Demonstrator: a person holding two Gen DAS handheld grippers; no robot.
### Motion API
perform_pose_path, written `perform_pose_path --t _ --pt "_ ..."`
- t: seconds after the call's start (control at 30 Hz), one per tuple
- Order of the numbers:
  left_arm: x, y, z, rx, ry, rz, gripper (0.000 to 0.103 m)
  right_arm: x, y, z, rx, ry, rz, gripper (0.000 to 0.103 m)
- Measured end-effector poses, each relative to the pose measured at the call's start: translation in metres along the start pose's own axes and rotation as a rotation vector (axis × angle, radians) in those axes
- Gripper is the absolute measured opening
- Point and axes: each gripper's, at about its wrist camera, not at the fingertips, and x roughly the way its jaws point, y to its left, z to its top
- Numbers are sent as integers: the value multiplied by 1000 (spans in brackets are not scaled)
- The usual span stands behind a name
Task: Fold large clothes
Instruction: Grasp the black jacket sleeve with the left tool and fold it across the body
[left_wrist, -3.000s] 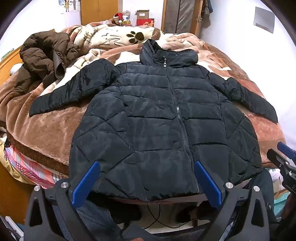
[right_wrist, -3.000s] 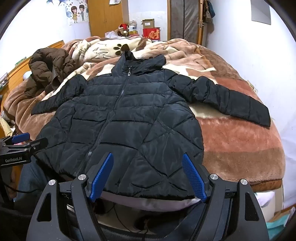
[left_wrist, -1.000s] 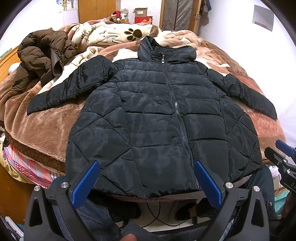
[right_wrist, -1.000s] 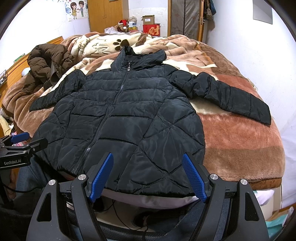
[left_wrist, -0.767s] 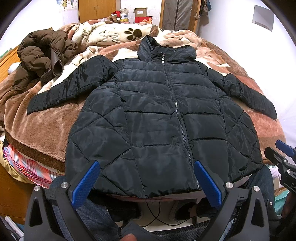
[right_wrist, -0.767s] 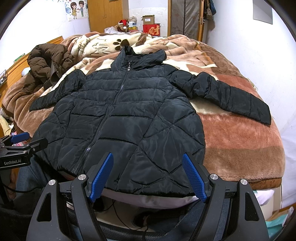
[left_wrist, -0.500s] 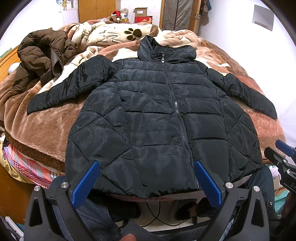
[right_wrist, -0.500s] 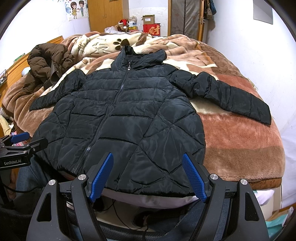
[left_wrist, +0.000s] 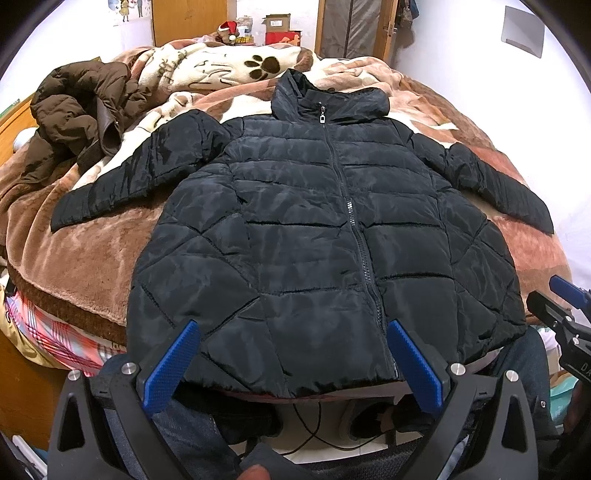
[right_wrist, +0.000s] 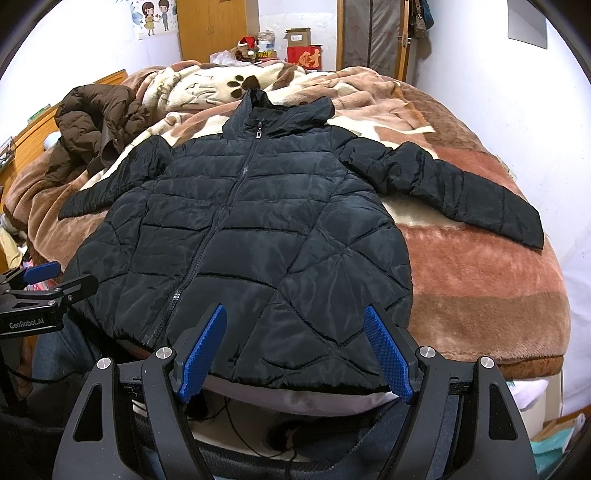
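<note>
Lying flat and zipped on the bed (left_wrist: 85, 266), the black jacket (left_wrist: 317, 236) spreads its sleeves toward 10 and 2 o'clock, hem nearest. The left hand-held gripper (left_wrist: 291, 363) and the right hand-held gripper (right_wrist: 295, 354) hover at 6 o'clock just off the hem, both released, grasping nothing.

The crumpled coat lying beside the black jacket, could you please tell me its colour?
Dark brown; the coat shows best in the right wrist view.
</note>
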Motion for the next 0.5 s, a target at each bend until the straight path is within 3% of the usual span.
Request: perform_pose_path --t 0.3,0.5 --pt "9 15 18 -19 -13 -17 103 12 5 -3 -4 4 18 77" --pt "22 39 36 -66 -34 -4 103 24 7 13 -26 -5 51 77"
